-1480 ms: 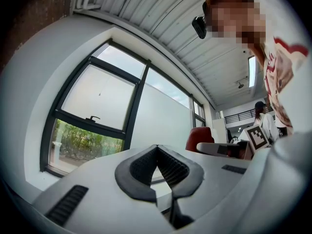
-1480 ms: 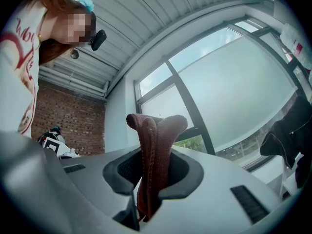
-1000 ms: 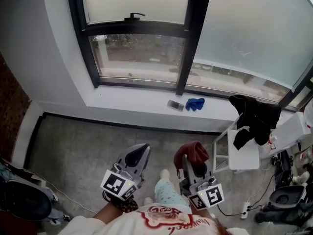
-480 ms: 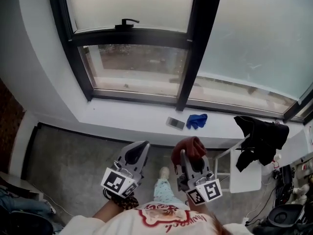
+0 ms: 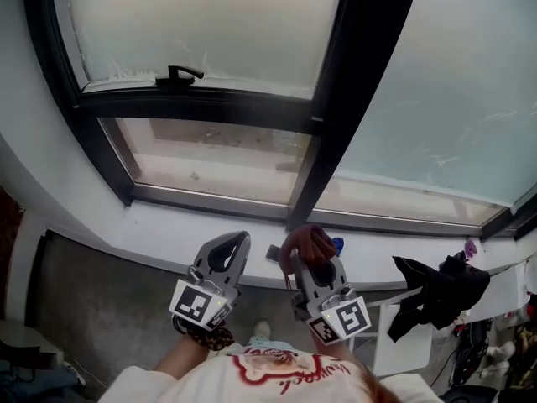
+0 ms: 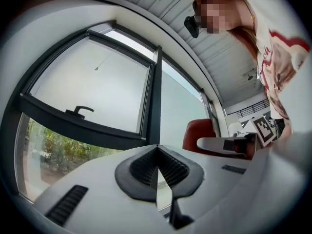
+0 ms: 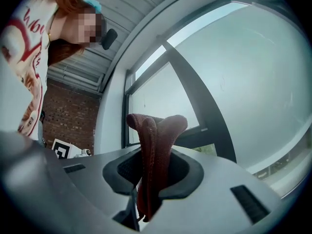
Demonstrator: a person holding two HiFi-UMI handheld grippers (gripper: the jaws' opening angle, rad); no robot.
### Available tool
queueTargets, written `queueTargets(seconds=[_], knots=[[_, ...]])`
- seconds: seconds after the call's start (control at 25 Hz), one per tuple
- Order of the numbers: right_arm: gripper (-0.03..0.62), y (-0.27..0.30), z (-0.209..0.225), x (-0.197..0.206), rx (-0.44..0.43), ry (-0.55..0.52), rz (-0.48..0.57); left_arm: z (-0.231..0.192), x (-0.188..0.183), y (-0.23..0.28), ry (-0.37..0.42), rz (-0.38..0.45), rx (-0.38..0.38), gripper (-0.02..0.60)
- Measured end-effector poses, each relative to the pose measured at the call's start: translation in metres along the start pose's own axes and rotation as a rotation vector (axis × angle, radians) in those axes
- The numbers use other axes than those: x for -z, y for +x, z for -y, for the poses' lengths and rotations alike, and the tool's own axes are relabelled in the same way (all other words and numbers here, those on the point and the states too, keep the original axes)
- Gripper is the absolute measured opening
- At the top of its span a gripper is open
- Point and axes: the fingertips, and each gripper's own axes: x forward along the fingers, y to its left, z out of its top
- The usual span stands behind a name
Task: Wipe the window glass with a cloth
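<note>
Here, the right gripper (image 5: 304,252) clamps a bunched dark-red cloth (image 7: 156,145); the left gripper (image 6: 157,175) has its jaws together, empty. Friction on the frosted window glass (image 5: 436,99) might tug the cloth loose.

A white sill and a grey floor

The sill (image 5: 168,225) runs along under the window. Two small things lie on it, near each other. One is a flat grey thing (image 5: 272,253), and what it is cannot be told. The other is a blue rag (image 5: 336,244), and only a bit of it shows. Below the sill is the floor (image 5: 101,309). At the right, a white stand (image 5: 394,353) is on the floor, with black clothes (image 5: 436,285) hanging over it.
</note>
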Motion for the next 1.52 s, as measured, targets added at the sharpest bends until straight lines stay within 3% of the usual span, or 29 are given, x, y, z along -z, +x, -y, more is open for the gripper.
queueTargets(seconds=[0.44, 0.6, 0.72, 0.88, 0.96, 1.16, 1.28, 1.4, 1.52], knots=[[0.092, 0.068, 0.050, 0.045, 0.108, 0.038, -0.033, -0.062, 0.034, 0.065, -0.045, -0.078, 0.079, 0.018], [0.092, 0.084, 0.073, 0.071, 0.099, 0.000, -0.004, -0.080, 0.055, 0.087, -0.040, -0.023, 0.074, 0.018], [0.092, 0.090, 0.095, 0.110, 0.075, -0.055, 0.021, -0.097, 0.099, 0.095, -0.008, 0.014, 0.033, 0.018], [0.092, 0.095, 0.137, 0.189, 0.077, -0.084, 0.045, -0.125, 0.176, 0.097, 0.004, 0.090, -0.019, 0.018], [0.092, 0.094, 0.153, 0.233, 0.073, -0.133, 0.048, -0.131, 0.218, 0.094, 0.044, 0.118, -0.031, 0.018], [0.092, 0.094, 0.162, 0.314, 0.018, -0.400, 0.120, -0.136, 0.330, 0.085, 0.139, 0.100, -0.053, 0.018], [0.092, 0.098, 0.155, 0.335, -0.051, -0.668, 0.142, -0.135, 0.375, 0.084, 0.171, 0.139, -0.015, 0.018], [0.092, 0.106, 0.154, 0.329, -0.057, -1.025, 0.089, -0.129, 0.402, 0.079, 0.196, 0.134, 0.005, 0.018], [0.092, 0.131, 0.155, 0.284, -0.006, -1.317, 0.062, -0.122, 0.403, 0.076, 0.230, 0.122, 0.027, 0.018]])
